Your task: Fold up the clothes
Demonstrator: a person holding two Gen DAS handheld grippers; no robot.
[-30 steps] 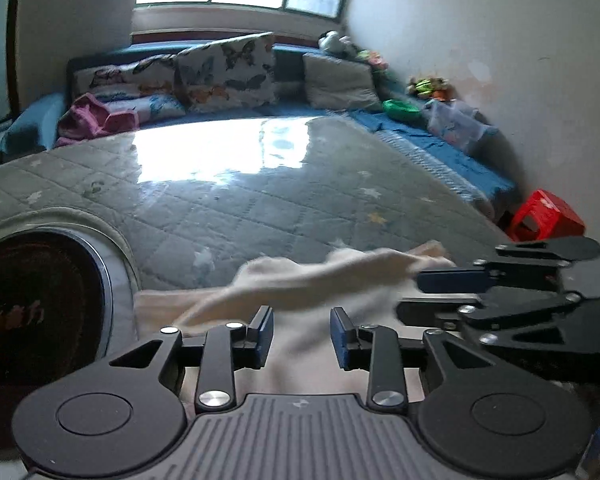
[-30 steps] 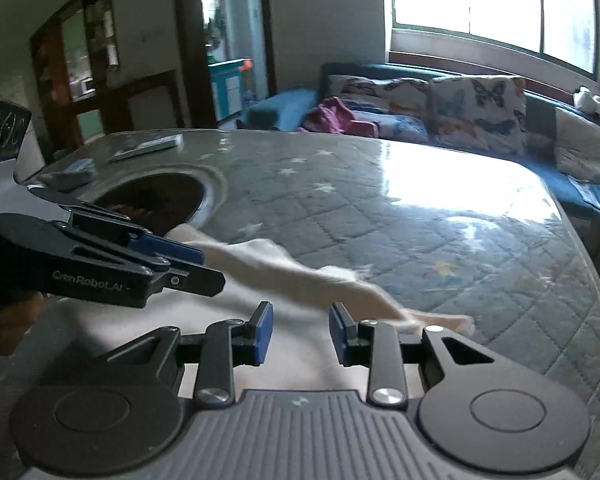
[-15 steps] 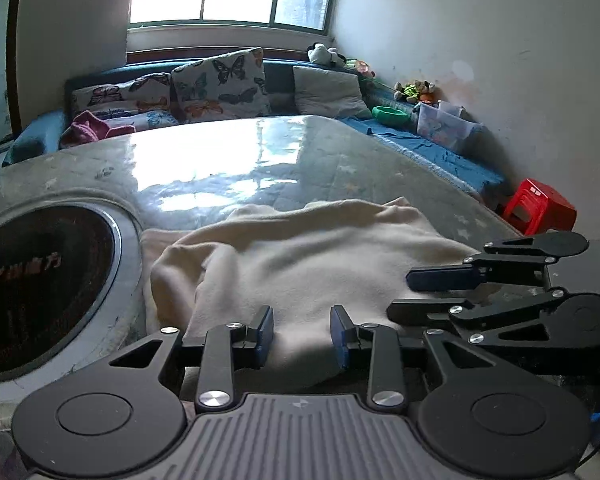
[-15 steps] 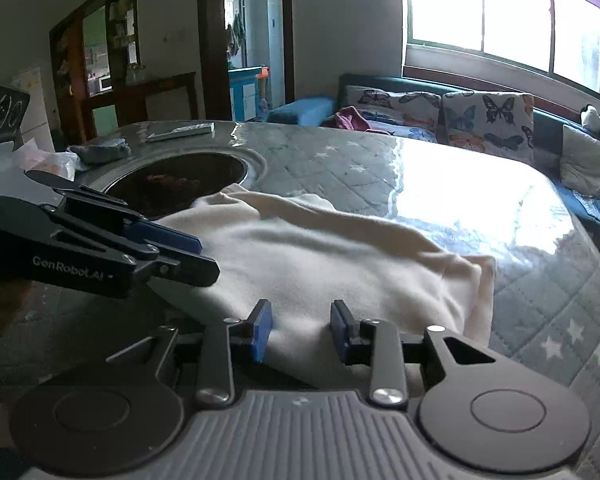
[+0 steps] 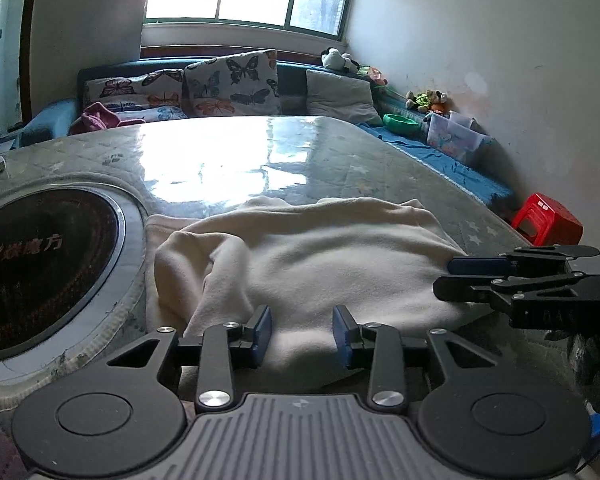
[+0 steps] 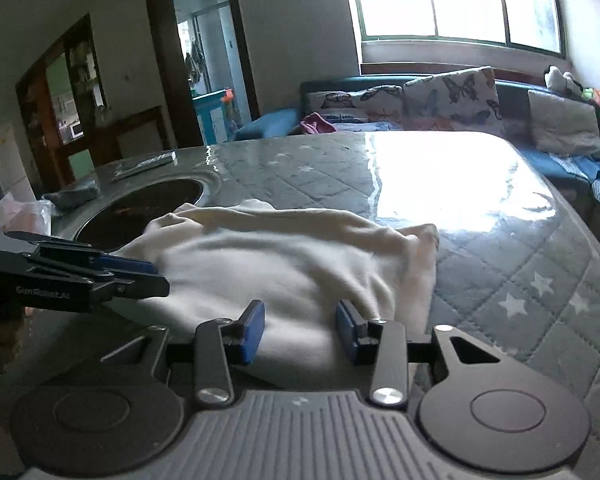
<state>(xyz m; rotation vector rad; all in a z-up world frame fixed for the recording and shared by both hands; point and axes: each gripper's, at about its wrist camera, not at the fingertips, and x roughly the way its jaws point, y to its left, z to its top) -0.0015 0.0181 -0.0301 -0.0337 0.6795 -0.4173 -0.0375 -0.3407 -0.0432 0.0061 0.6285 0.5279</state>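
A cream fleece garment (image 5: 312,256) lies folded over in a rumpled heap on the quilted table top; it also shows in the right wrist view (image 6: 284,256). My left gripper (image 5: 302,334) is open and empty, its blue pads just short of the garment's near edge. My right gripper (image 6: 300,330) is open and empty at the garment's near right edge. Each gripper shows side-on in the other's view, the right gripper (image 5: 456,278) by the cloth's right side and the left gripper (image 6: 156,276) by its left side.
A round dark glass burner (image 5: 36,268) is set into the table left of the garment. A remote (image 6: 144,164) and a grey cloth (image 6: 72,196) lie at the far left. A sofa with butterfly cushions (image 5: 232,84) runs behind. A red stool (image 5: 548,220) stands by the wall.
The garment has come down from a raised fold and now lies settled on the table. Both grippers have pulled back toward its near edge and stay open.
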